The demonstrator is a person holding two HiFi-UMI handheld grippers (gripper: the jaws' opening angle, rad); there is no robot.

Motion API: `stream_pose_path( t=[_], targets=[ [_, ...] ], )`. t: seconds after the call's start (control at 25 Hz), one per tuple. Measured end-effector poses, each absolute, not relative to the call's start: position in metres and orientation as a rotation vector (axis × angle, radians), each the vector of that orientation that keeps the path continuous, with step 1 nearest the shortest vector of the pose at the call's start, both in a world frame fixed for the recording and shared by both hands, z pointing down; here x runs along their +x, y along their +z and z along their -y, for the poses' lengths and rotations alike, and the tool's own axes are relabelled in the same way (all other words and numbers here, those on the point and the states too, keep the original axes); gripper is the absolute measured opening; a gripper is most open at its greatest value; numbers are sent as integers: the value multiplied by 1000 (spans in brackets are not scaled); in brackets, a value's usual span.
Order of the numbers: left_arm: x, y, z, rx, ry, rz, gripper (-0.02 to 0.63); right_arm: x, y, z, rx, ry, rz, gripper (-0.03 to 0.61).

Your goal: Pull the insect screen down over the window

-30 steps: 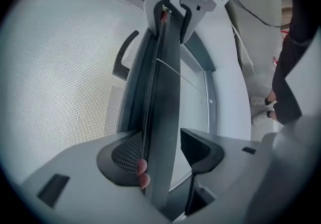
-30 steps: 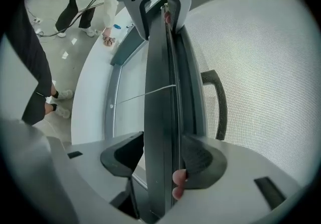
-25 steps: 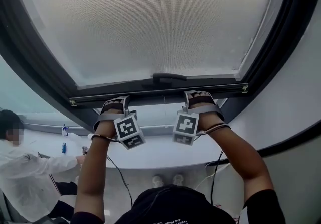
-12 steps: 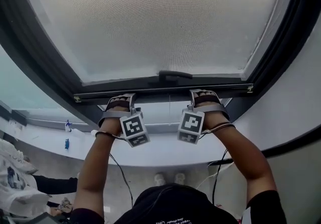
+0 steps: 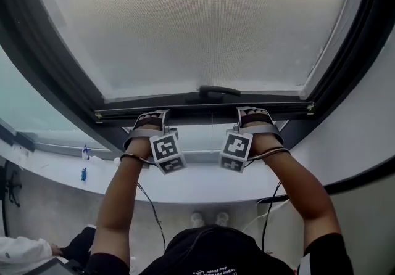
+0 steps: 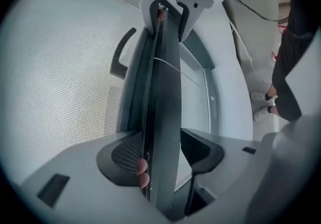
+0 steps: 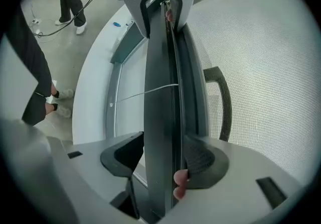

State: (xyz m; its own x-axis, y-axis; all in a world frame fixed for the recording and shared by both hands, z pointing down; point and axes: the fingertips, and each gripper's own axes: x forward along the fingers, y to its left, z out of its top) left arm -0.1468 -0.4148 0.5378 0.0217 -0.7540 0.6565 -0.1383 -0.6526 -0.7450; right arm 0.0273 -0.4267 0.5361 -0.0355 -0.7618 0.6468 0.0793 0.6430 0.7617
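Observation:
The insect screen's grey mesh (image 5: 197, 21) fills the dark window frame (image 5: 49, 64). Its dark bottom bar (image 5: 203, 110) carries a curved handle (image 5: 219, 92) at the middle. My left gripper (image 5: 150, 121) is shut on the bar left of the handle, and my right gripper (image 5: 253, 116) is shut on it right of the handle. In the left gripper view the bar (image 6: 165, 117) runs between the pads of the left gripper (image 6: 163, 155). In the right gripper view the bar (image 7: 160, 92) is clamped the same way by the right gripper (image 7: 163, 160). A thin cord (image 7: 145, 91) hangs off the bar.
Under the bar a strip of bare glass (image 5: 197, 138) shows above a white sill (image 5: 185, 181). A small blue bottle (image 5: 83, 174) stands on the sill at the left. A seated person (image 5: 24, 249) is at the lower left, with cables (image 5: 151, 212) on the floor.
Both grippers stay clamped at the same spots on the bar. The person at the left has dropped toward the lower corner of the head view, which has shifted slightly.

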Motion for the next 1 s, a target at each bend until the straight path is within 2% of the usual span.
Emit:
stream_pose_path(
  t=[1.0],
  targets=[
    [-151, 541, 414, -1853, -1672, -902, 242, 22, 535, 429, 656, -737, 1481, 233]
  ],
)
